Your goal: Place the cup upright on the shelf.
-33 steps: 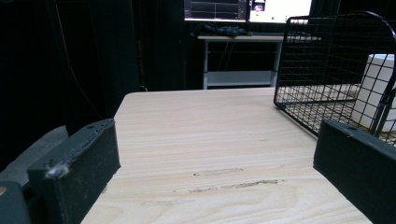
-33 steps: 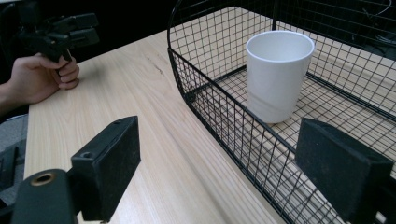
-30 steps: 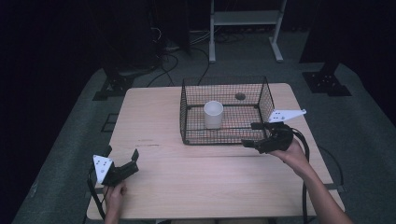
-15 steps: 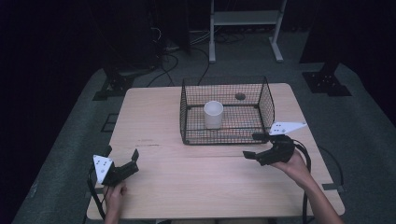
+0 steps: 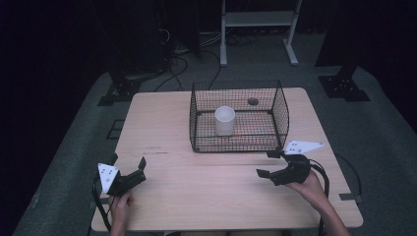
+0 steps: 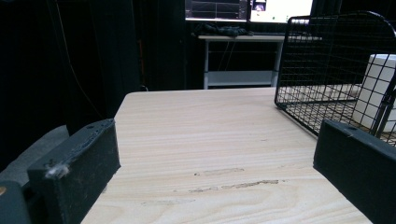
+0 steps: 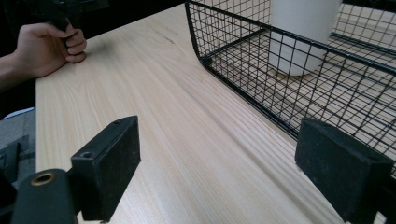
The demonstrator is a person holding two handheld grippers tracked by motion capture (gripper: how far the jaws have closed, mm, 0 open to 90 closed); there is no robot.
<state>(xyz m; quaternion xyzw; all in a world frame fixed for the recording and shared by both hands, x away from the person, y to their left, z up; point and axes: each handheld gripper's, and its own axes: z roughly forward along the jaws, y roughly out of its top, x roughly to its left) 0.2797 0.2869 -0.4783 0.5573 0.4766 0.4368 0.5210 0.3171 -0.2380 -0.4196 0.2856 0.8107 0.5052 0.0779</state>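
White cup [image 5: 224,120] stands upright inside the black wire basket [image 5: 282,113], toward the basket's left half. Right gripper [image 5: 268,163] sits just in front of the basket's right front corner — jaws apart, nothing between them, bare table [image 5: 196,187] under them. Left gripper [image 5: 129,167] is well clear of the basket, off its front-left near the table edge — jaws wide, empty, the hand [image 7: 44,49] resting on the wood.

Carried two black two-jaw grippers: left gripper [image 5: 129,170], right gripper [image 5: 270,163]. Bore blocky matt black jaws, scuffed at the edges, and a pale three-cornered plate on top. Trailed black cables. Wore no sleeves on the forearms.
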